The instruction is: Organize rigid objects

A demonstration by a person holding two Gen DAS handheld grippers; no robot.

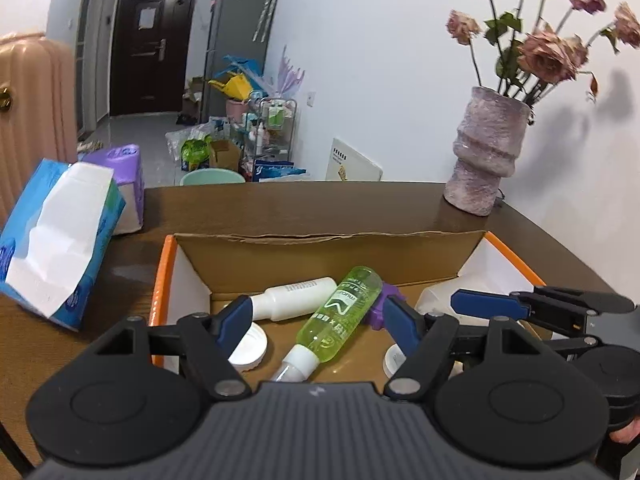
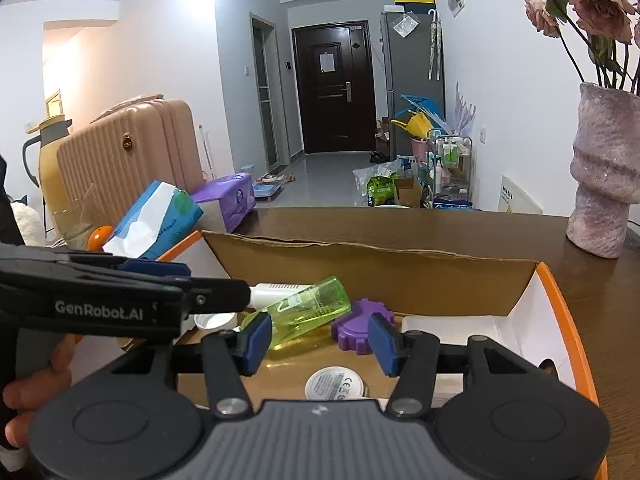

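An open cardboard box with orange rims (image 1: 160, 276) (image 2: 560, 280) sits on the brown table. Inside lie a green bottle (image 1: 340, 320) (image 2: 308, 312), a white bottle (image 1: 298, 298) (image 2: 276, 290), a purple gear (image 1: 382, 308) (image 2: 356, 330), a white round lid (image 1: 252, 346) and a round white disc (image 2: 335, 385). My left gripper (image 1: 316, 328) is open and empty above the green bottle. My right gripper (image 2: 320, 344) is open and empty above the box, near the gear; in the left wrist view it shows side-on (image 1: 520, 306).
A blue tissue pack (image 1: 56, 240) (image 2: 156, 220) and a purple pack (image 1: 128, 184) (image 2: 232, 200) lie left of the box. A vase with dried roses (image 1: 486, 156) (image 2: 604, 176) stands at the back right. A pink suitcase (image 2: 128, 160) stands beyond the table.
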